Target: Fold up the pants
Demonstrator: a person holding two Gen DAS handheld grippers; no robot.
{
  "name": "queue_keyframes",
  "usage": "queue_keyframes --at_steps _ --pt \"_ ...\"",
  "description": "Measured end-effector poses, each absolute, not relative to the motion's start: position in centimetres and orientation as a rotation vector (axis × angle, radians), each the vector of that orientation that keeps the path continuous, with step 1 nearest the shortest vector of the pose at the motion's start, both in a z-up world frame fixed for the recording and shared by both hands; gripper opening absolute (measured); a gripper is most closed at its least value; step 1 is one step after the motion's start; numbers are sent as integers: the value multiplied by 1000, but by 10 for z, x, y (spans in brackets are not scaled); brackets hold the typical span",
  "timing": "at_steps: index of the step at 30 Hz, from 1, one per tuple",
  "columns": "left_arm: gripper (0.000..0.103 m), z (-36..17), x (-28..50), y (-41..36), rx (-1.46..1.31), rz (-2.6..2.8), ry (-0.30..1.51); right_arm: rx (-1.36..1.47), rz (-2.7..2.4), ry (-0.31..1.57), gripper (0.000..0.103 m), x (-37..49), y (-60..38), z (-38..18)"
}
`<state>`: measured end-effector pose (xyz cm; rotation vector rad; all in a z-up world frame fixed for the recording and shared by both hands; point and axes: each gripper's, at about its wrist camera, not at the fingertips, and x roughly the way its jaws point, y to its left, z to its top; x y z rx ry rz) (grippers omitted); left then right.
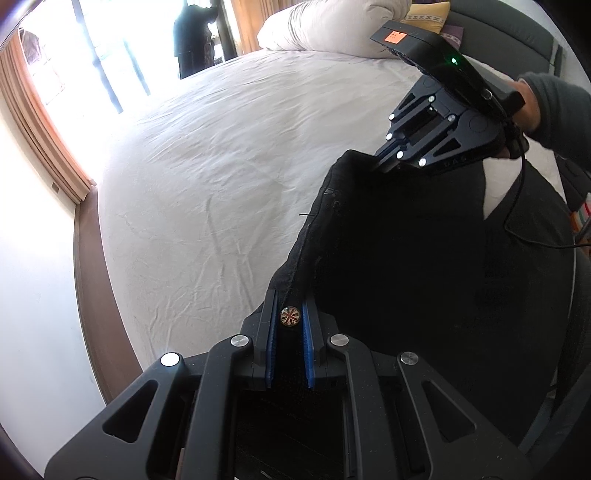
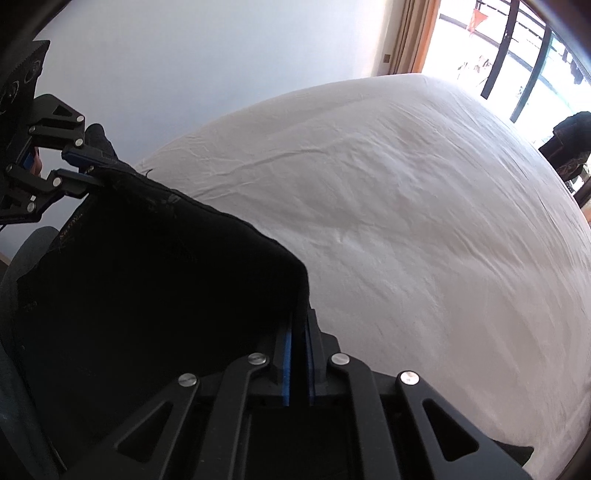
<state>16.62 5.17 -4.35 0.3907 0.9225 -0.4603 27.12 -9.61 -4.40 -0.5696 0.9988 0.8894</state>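
Note:
Black pants [image 1: 399, 236] hang by their waistband between my two grippers, above the near edge of a white bed [image 1: 221, 166]. My left gripper [image 1: 290, 314] is shut on the waistband at its button [image 1: 290, 316]. My right gripper [image 2: 300, 325] is shut on the other end of the waistband. In the left wrist view the right gripper [image 1: 380, 166] shows at upper right, clamped on the cloth. In the right wrist view the left gripper [image 2: 92, 171] shows at upper left, holding the pants [image 2: 147, 277]. The legs hang below, out of sight.
The bed sheet [image 2: 406, 221] is wrinkled and bare. A white duvet and pillows [image 1: 325, 26] lie at the head. A window with orange curtains [image 1: 44, 129] is beyond the bed. A dark garment [image 1: 194, 40] hangs near the window. A cable [image 1: 517, 221] trails from the right gripper.

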Motion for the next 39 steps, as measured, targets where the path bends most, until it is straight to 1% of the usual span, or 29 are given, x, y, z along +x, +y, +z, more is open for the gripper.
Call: queue_keyframes --at_steps 7,12,22,30,39 --pt "10 -30 134 38 371 -486 910 -486 871 960 7 229 -107 -34" --pt "10 -25 105 31 354 -513 907 -436 845 926 7 195 -120 -17" --pt "10 -51 37 15 387 -538 931 -309 840 911 7 119 -124 -18" --pt "10 -69 -9 17 446 -564 955 -328 825 935 7 73 -140 -38" --pt "10 -85 -58 2 604 -649 975 -448 774 943 7 0 -150 -58"
